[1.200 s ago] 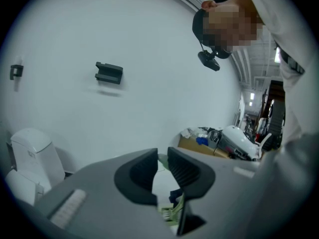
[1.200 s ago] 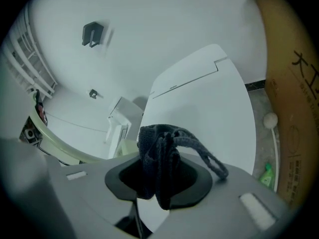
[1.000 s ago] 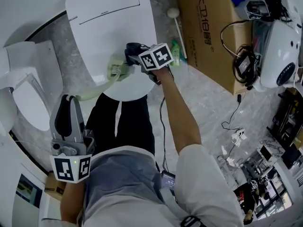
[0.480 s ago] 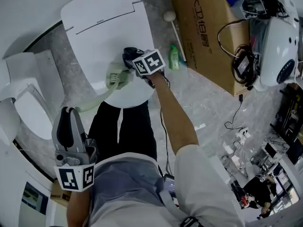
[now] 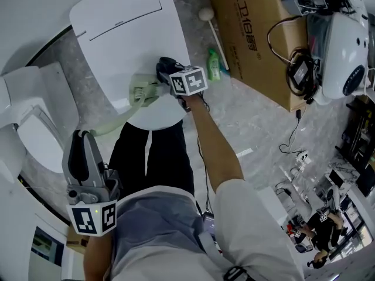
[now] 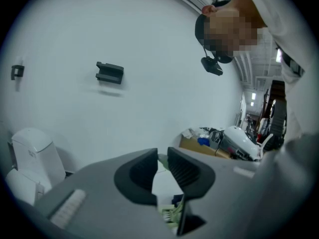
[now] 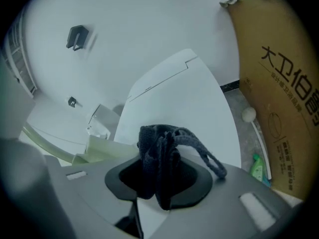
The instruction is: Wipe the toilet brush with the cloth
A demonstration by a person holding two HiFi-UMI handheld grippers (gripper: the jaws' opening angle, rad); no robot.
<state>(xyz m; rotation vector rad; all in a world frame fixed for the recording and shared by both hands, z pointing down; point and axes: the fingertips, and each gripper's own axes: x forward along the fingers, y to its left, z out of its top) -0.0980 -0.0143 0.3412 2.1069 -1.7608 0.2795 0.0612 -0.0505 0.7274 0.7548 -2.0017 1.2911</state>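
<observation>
Brush first: its pale green head sits just left of your right gripper, over the toilet lid. Its long handle runs back to your left gripper. Those left jaws are drawn almost together, and a green sliver at their tips suggests they nip the end of the handle. Your right jaws are clamped on the cloth, a dark bunched wad that fills the gap, with a loose loop trailing off to their right.

Expect the brush to be light, stiff plastic, probably slick. Held that far from the head, it will likely swing or twist when you press, so a grip nearer the head would steady it. The cloth is soft and limp and should fold around the head. Lead with the wad ahead of the jaws, and mind the loop snagging
</observation>
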